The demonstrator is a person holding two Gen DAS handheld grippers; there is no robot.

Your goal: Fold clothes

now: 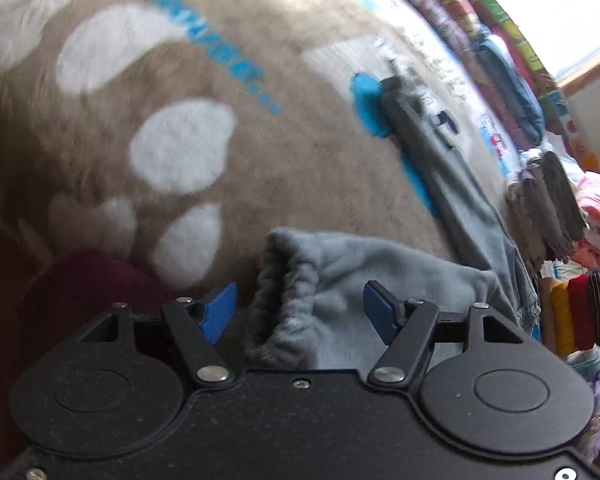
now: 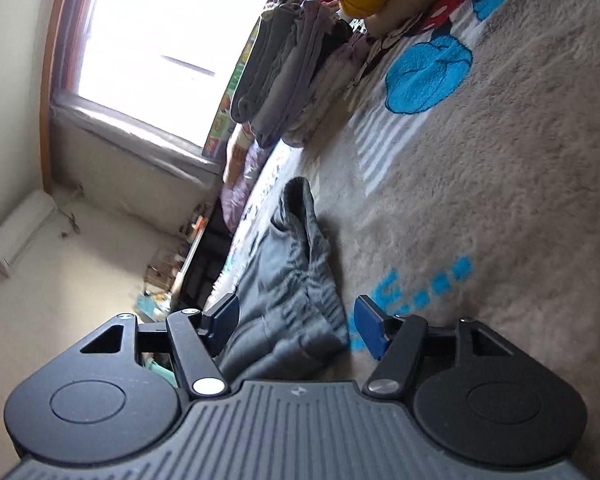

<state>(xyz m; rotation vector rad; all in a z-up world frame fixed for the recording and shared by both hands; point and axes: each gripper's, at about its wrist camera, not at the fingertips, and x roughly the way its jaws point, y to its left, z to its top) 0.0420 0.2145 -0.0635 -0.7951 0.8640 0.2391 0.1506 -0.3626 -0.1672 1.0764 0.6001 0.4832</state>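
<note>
On the plush beige blanket point(image 1: 284, 184), soft, limp grey-blue trousers point(image 1: 380, 280) lie flat; both the left gripper point(image 1: 300, 310) and right gripper point(image 2: 296, 322) gape open, best pinching the elastic cuff point(image 1: 278, 300).

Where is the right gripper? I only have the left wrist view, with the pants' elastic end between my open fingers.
Observer: The right gripper is over the other part of the pants, at a gathered band.
Operator: Has it gripped?
Observer: No. Its jaws stand open, with the band between them, unclamped.
Operator: Is the cloth flat there?
Observer: No. It is bunched and wrinkled, and the far end humps up off the rug.
</note>
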